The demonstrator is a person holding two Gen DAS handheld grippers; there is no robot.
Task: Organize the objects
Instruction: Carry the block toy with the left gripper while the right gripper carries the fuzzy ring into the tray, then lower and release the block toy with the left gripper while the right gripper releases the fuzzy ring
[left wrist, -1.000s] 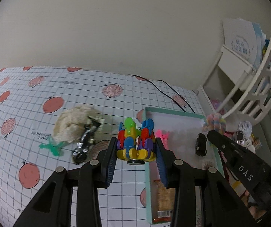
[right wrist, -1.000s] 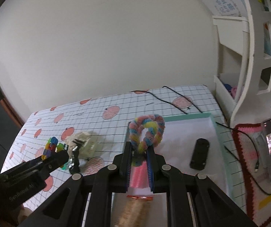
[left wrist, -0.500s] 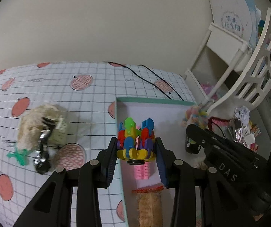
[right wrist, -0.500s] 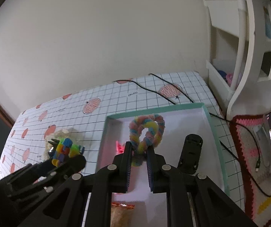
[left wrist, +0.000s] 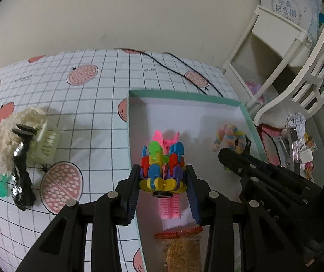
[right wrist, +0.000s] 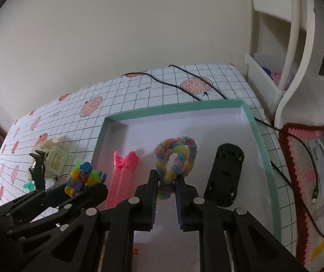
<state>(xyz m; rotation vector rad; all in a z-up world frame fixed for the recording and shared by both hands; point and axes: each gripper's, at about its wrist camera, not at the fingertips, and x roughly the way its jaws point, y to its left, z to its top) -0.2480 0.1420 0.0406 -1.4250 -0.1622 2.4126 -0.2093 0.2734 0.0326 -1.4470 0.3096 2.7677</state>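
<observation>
- Both grippers have moved from the bench over the teal-rimmed tray [right wrist: 261, 140].
- Left gripper [left wrist: 163, 182] pinches the block toy [left wrist: 162, 167] by the tray's left edge.
- Right gripper [right wrist: 166, 187] clamps the pastel scrunchie [right wrist: 175, 158] above open white floor between pink clip [right wrist: 122, 176] and black car [right wrist: 226, 174].

One legible marking is noted in the left wrist view: a round wreath-style emblem on a white booklet [left wrist: 284, 4] standing at the top of the white shelf unit [left wrist: 275, 45] carries blue Chinese characters reading "毕业纪念册". Small dark printed lettering appears in several squares of the checked tablecloth [left wrist: 94, 95], in both views, but it is too small to be read. No brand names or numbers can be read elsewhere.
</observation>
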